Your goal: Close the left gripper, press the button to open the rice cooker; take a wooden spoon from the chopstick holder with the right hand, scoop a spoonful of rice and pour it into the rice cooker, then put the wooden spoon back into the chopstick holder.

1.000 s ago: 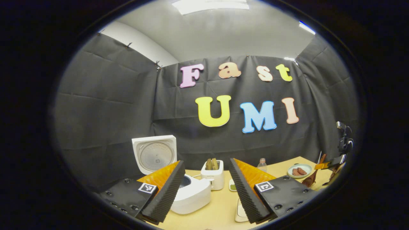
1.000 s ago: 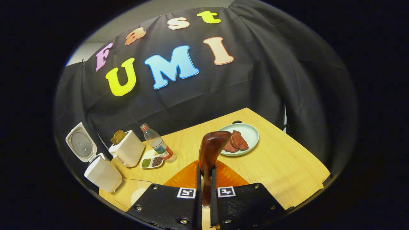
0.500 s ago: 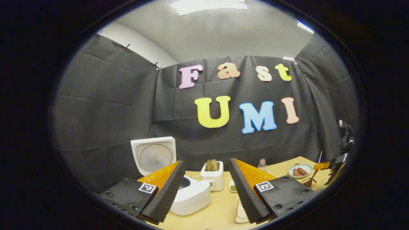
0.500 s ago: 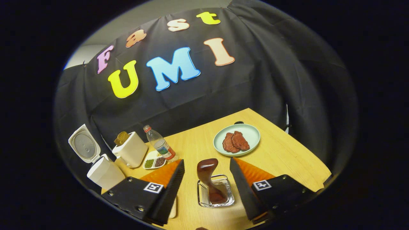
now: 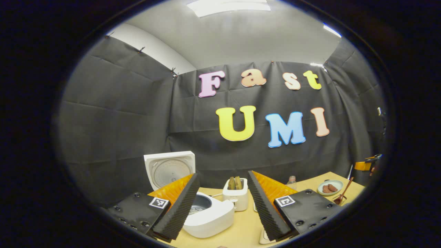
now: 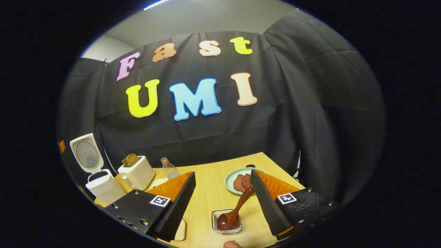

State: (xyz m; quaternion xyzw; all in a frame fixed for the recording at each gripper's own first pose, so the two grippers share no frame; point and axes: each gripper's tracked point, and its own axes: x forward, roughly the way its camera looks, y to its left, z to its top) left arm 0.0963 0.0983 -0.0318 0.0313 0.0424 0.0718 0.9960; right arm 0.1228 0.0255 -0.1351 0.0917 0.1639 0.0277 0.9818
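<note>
Now the dark, glossy wooden spoon (image 6: 236, 212) leans bowl-down in the wire chopstick holder (image 6: 226, 222) on the bench (image 6: 206, 203); right tongs (image 6: 224, 206) spread, left tongs (image 5: 223, 206) spread near the open white rice cooker (image 5: 206, 215).

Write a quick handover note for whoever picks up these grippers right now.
Left hand-held gripper: open, holding nothing, hovering near the cooker.
Right hand-held gripper: open, holding nothing, above the holder.
Cooker: lid up, pot exposed.
Spoon: bowl down in the holder, handle leaning toward the plate.
Done, by the look of it: lid opened, spoon back in the holder. Whether rice went into the pot cannot be told.
Left: likely nothing but to draw both grippers away.
</note>
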